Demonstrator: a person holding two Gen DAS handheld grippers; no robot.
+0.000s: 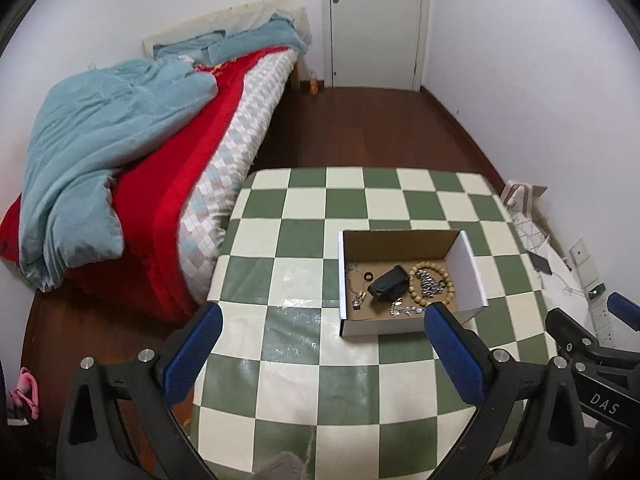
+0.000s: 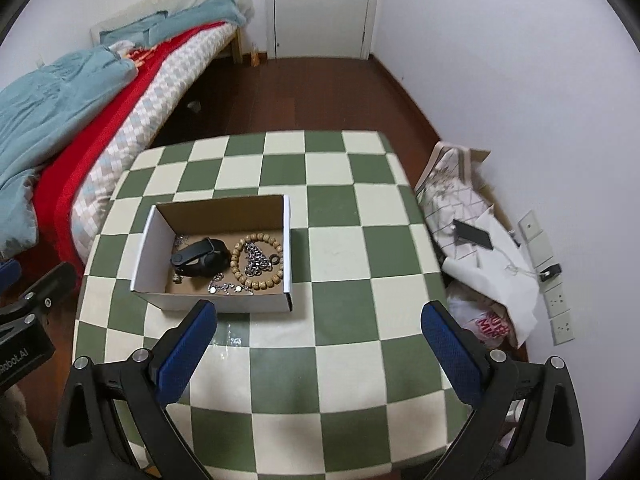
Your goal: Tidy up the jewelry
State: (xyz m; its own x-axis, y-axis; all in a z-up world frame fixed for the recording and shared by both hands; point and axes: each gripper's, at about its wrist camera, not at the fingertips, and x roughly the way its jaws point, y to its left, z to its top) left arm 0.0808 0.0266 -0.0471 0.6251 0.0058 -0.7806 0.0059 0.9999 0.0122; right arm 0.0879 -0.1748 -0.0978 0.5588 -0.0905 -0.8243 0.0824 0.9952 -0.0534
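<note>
- Both grippers hung above the near edge of the checkered table [image 2: 340,208], well short of the cardboard box [image 1: 468,268].
- Your left gripper [image 1: 322,354] had its fingers wide apart, nothing between them. Same for your right gripper [image 2: 320,344]: spread, empty.
- All the jewelry I could see sat inside the box: wooden bead bracelet [image 2: 258,256], a silver chain [image 2: 256,260] heaped inside that bead loop, a small black ring [image 2: 274,259] next to it, a black case [image 2: 199,258] mid-box, a thin necklace with pendant [image 1: 357,294] on the left side, and a second silver chain [image 1: 406,311] along the near wall.
- Nothing lay loose on the tabletop, so no piece was waiting outside the box.
- My read: you were either at the start, before any pick, or at the end with everything boxed. Couldn't tell which from this alone.
- If sorting was still due, the next move called for coming down over the near wall of the box, not through it.
- The chain in the bead loop was the tricky one: pieces overlapped, so a pinch risked lifting two at once.
- The box looked light; your free gripper may have needed to steady it.
</note>
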